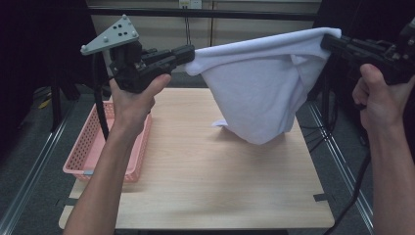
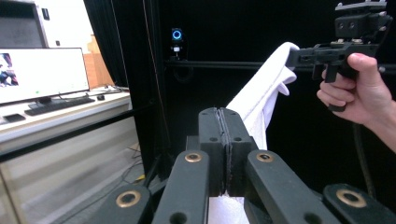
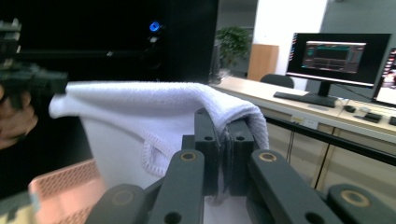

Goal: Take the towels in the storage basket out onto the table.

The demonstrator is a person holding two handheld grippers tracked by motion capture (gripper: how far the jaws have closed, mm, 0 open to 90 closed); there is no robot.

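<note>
Forearms rise from the bottom of the high view, one at each side, and each hand holds a gripper up above the table [image 1: 210, 186]. At the far left a pink basket [image 1: 88, 147] sits on the table's left edge, partly behind the left forearm. Above it the left hand [image 1: 132, 95] grips the left gripper [image 1: 188, 54], whose grey plate [image 1: 110, 34] tilts upward and whose cable hangs down past the basket. Its jaws are pressed together on one corner of a white towel [image 1: 254, 93]. In the left gripper view the two black jaws meet flat against each other with white cloth showing just below them, and the towel [image 2: 261, 98] runs up and away to the other gripper. The towel is held in the air between the two grippers, its top edge stretched nearly level and its body sagging in a loose pouch over the back half of the table; whether its lowest fold touches the wood cannot be told. At the right, the right gripper [image 1: 330, 41] pinches the opposite corner, held by the right hand [image 1: 379, 98]. In the right gripper view the jaws are closed with the towel [image 3: 154, 112] draped over and between them, and the basket [image 3: 65, 186] shows blurred at lower left.
</note>
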